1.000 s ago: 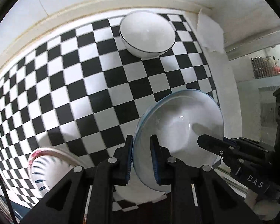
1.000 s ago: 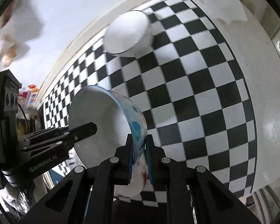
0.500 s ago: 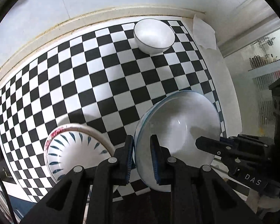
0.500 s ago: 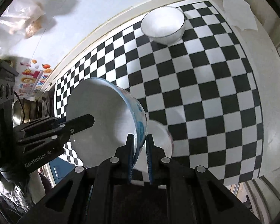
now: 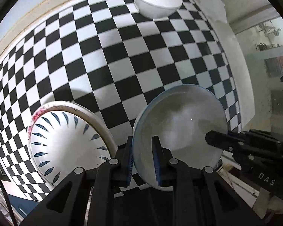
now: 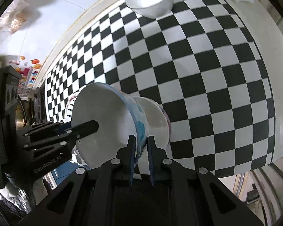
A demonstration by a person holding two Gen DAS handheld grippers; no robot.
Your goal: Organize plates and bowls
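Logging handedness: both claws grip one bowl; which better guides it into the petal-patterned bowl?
Left, probably. The left claw grips the held bowl at its rim beside the petal-patterned bowl, whose opening it sees fully; from the right claw that bowl is mostly hidden behind the held one.

a: how's the left claw [image 5: 142, 162] set?
b: pointing steeply down, its blue-padded fingers [image 5: 156, 162] pinched on a rim, one inside and one outside.
a: and the right claw [image 6: 141, 162]?
b: also tilted down and clamped, jaws nearly together across the opposite rim. in each wrist view the other claw reaches in from the side.
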